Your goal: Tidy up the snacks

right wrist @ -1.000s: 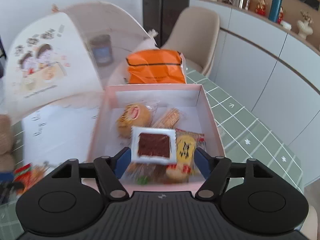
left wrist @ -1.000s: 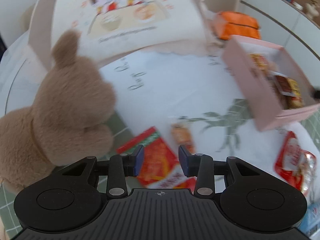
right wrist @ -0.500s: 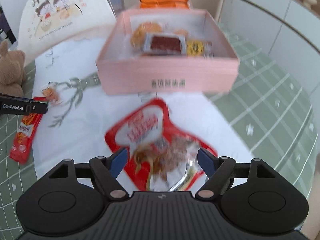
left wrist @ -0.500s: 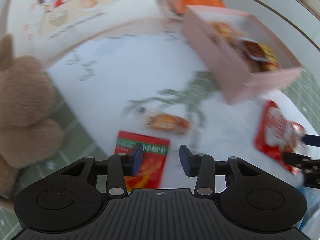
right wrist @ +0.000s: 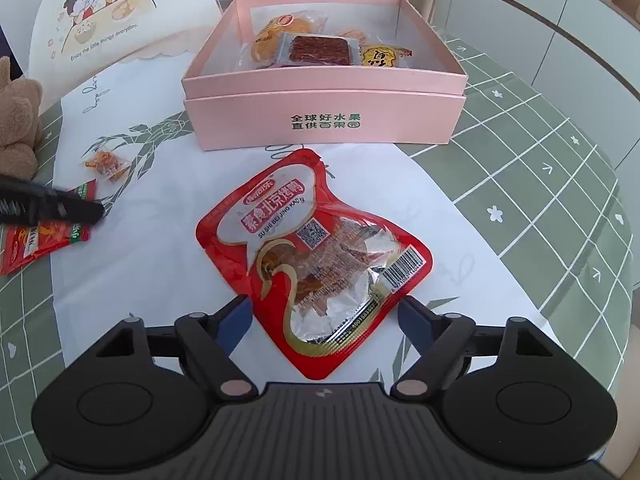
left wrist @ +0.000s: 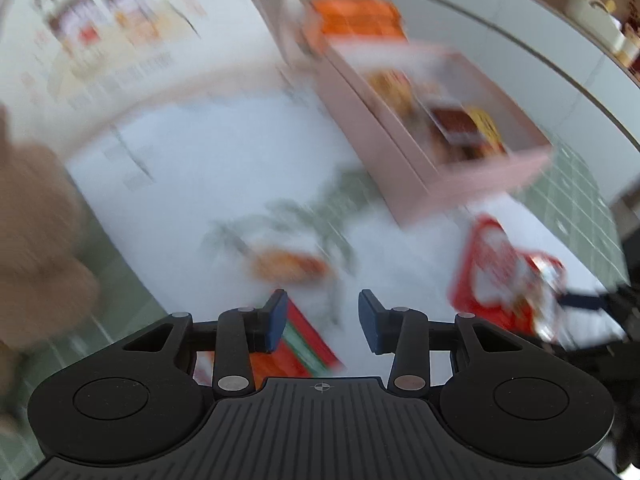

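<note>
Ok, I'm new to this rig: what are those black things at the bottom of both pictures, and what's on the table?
Each picture comes from a camera on a hand-held two-finger gripper, looking forward along its blue-padded fingers; a person carries one in each hand.

The sharp picture is the right wrist view. The right gripper is opening, its fingers either side of the near end of a red duck-shaped snack pouch lying on the white cloth; nothing is gripped. Beyond it stands the pink box, already holding several wrapped snacks.

The blurred picture is the left wrist view. The left gripper is open and empty, above a red snack packet, with a small orange wrapped snack just ahead. A teddy bear sits at the table's left.
</note>
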A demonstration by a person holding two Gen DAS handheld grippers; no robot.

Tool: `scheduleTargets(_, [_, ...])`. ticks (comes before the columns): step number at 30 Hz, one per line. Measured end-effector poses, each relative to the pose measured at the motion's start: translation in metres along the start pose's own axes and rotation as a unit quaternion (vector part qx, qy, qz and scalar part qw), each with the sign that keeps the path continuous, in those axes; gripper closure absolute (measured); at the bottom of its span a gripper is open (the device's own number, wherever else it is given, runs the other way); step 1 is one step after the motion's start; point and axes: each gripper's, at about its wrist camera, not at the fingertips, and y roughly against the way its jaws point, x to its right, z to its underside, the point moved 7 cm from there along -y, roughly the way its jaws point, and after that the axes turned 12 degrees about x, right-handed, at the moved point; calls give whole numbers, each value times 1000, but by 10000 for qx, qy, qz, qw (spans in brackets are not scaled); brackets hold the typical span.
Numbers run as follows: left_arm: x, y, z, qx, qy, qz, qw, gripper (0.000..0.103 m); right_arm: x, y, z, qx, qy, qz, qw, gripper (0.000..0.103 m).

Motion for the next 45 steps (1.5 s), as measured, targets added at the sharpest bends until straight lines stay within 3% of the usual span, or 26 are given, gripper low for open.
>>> scheduleTargets(3, [-32,-10,-11,239,74,-560,9981,59,-2,-2,1,60,-21,17,10000,15])
scheduleTargets(6, [-51,-28,-7,40,348,-686,9970,60,-4,-3,1,120,-60,43,9999,13])
scheduleTargets(9, [-44,-40,3,-203,249,-418,9986,65,-4,-3,1,129,-75,47,9999,10])
scheduleTargets(12, [-23,-37,8,-211,-149,-162,9995,67,-6,-5,1,75,-42,15,10000,6])
scheduleTargets(15, [-3,-31,14,-323,-215,151,9991,67,-7,-7,1,53,-22,3,10000,3])
scheduleTargets(21, [32,-15,32,-724,-293,890,9930,67,-7,-8,0,66,8,2,10000,0])
scheduleTargets(23, [35,-8,35,-773,-351,935,9920,67,-7,-10,0,59,23,-11,10000,0])
scheduleTargets(26, [29,4,32,-663,-485,747,9938,67,-6,-10,0,81,8,-12,10000,0])
scheduleTargets(32, [-10,15,23,-482,-232,213,9983,67,-7,-8,3,163,-62,37,9998,0])
scheduleTargets(36, [-36,18,30,-449,-68,-135,9989,67,-6,-9,-1,-94,2,-24,10000,0])
scheduleTargets(38, [-46,22,33,-436,18,-217,9988,67,-8,-6,-4,-208,-40,-120,9997,8])
scheduleTargets(45, [-62,29,46,-555,114,-321,9979,67,-54,22,-31,478,374,-538,9967,8])
